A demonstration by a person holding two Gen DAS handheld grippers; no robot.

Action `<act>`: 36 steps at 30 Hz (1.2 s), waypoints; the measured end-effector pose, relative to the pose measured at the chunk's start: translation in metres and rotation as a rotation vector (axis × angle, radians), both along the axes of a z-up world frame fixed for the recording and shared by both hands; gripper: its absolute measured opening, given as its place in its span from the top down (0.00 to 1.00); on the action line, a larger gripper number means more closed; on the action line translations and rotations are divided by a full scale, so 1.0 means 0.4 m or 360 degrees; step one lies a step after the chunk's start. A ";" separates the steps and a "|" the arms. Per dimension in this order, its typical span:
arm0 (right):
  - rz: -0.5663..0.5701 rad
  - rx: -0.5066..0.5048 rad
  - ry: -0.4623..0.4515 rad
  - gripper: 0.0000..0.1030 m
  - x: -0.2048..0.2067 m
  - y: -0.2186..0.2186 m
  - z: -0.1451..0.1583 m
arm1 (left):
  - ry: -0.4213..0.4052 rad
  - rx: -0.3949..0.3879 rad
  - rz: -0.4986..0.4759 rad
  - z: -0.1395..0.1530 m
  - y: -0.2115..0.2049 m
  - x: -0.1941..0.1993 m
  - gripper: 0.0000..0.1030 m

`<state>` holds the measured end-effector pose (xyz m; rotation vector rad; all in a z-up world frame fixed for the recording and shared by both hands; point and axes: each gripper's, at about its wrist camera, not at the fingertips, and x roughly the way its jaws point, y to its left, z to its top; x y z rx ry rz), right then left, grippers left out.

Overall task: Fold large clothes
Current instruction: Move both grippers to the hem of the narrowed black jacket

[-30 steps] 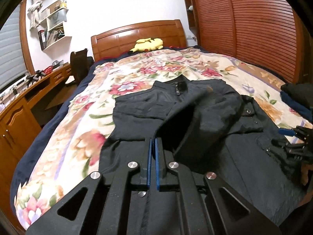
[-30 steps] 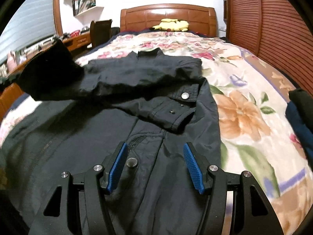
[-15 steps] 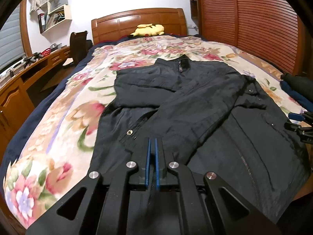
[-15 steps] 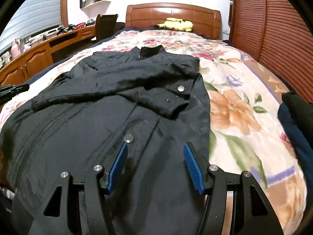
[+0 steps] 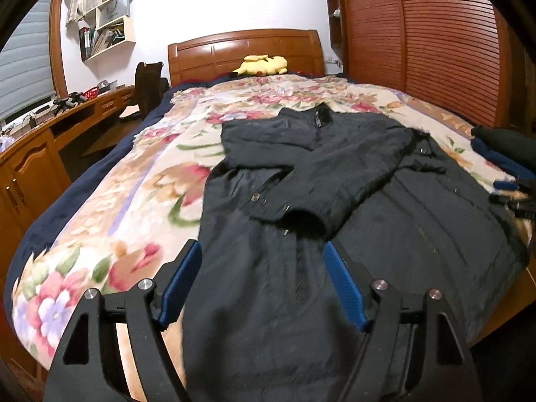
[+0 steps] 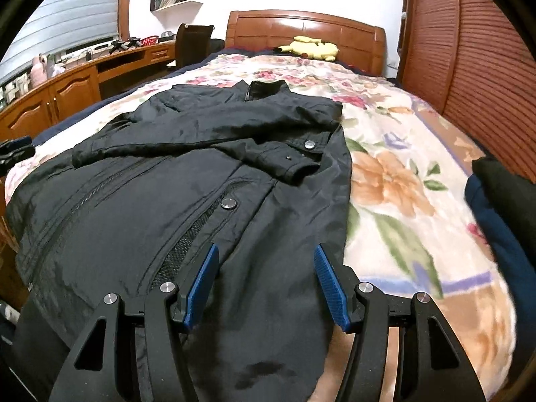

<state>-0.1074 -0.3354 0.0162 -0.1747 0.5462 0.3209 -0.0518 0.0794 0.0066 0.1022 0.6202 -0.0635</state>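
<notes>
Black jacket (image 5: 335,234) lies on the bed (image 5: 134,201), both sleeves folded across; our left gripper (image 5: 261,281) has let go, and both grippers' jaws, the right gripper (image 6: 266,284) included, stand spread.

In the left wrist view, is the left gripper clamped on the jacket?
No: the left gripper has its jaws wide apart above the black jacket, gripping nothing.

Black jacket (image 5: 301,268), floral blanket (image 5: 134,201)
</notes>
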 end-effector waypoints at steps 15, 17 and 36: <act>0.0009 -0.0098 0.0005 0.40 -0.081 -0.034 0.004 | 0.0088 -0.0068 0.0089 -0.108 0.097 -0.074 0.26; 0.0005 -0.0105 0.0026 0.40 -0.077 -0.035 -0.005 | 0.0100 -0.0072 0.0093 -0.117 0.107 -0.080 0.26; 0.0047 -0.0040 0.0206 0.40 -0.067 -0.047 -0.063 | 0.0112 -0.0231 0.0043 -0.151 0.150 -0.141 0.38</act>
